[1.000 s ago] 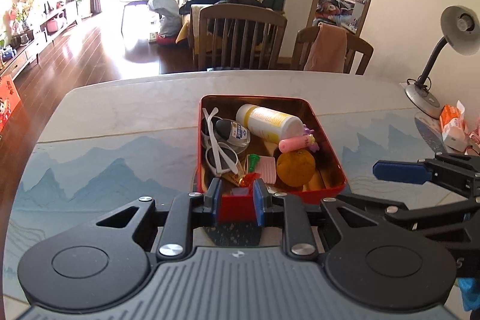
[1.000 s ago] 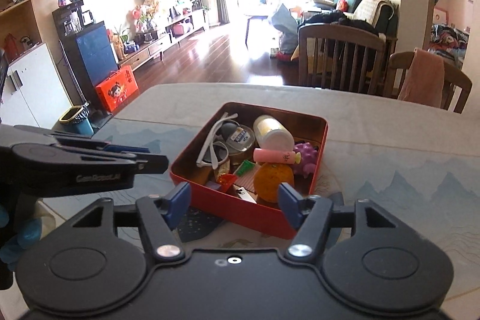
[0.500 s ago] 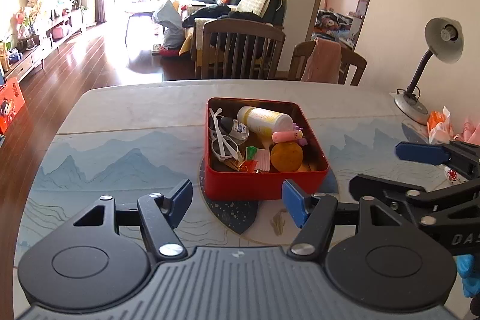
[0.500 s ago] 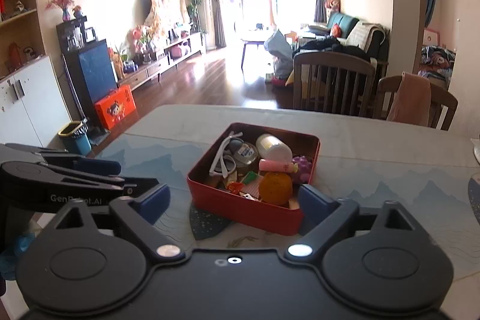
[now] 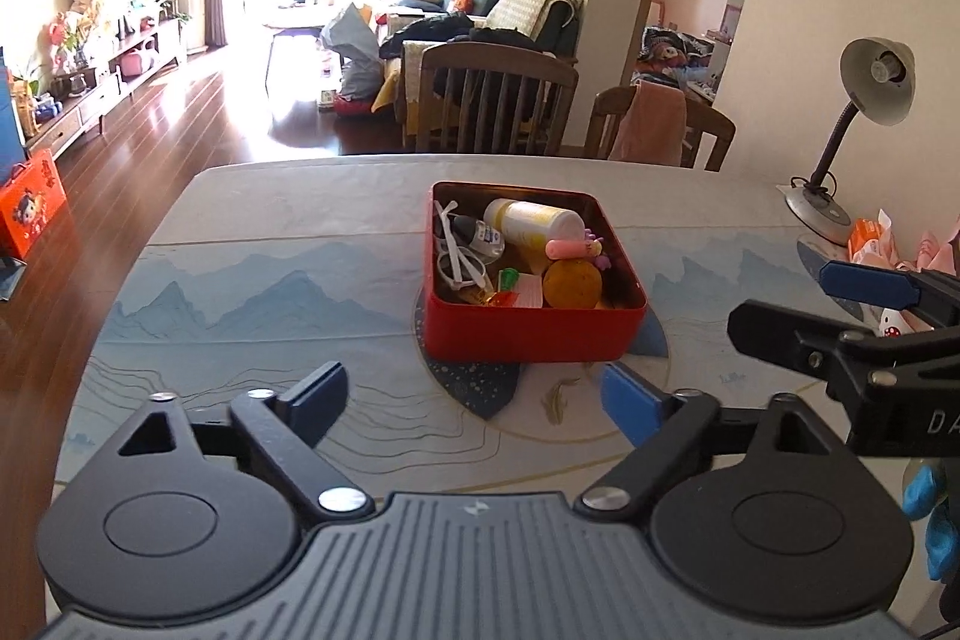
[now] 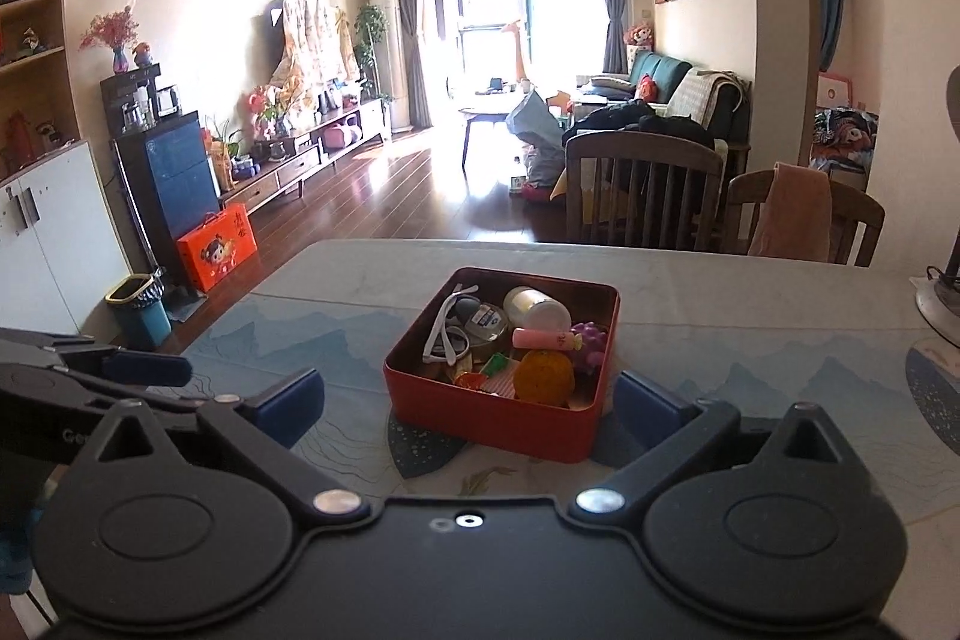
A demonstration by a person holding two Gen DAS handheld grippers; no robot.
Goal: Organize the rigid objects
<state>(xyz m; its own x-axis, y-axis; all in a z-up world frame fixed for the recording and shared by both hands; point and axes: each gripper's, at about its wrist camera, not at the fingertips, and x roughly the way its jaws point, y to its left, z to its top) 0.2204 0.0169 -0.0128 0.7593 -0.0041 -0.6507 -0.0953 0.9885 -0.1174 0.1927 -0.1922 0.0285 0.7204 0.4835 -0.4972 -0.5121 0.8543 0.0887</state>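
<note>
A red tin (image 5: pixel 528 334) stands in the middle of the table, filled with white sunglasses (image 5: pixel 456 262), a white and yellow bottle (image 5: pixel 531 220), a pink tube (image 5: pixel 567 249) and an orange round thing (image 5: pixel 571 283). My left gripper (image 5: pixel 474 391) hovers short of the tin's near wall. Its jaws are opening and nothing is between them. My right gripper (image 6: pixel 468 400) faces the tin (image 6: pixel 486 424) from its near corner. Its jaws are also opening wide, and they touch nothing. The right gripper (image 5: pixel 804 301) also shows at the right edge of the left wrist view.
A dark round mat (image 5: pixel 474 382) lies under the tin on the patterned tablecloth. A desk lamp (image 5: pixel 864 112) and snack packets (image 5: pixel 870 238) sit at the table's right side. Two wooden chairs (image 5: pixel 498 100) stand beyond the far edge.
My left gripper has let go of the tin's near wall, spread wide and drawn back. My right gripper has opened further and also backed away and risen. The tin has stayed put.
</note>
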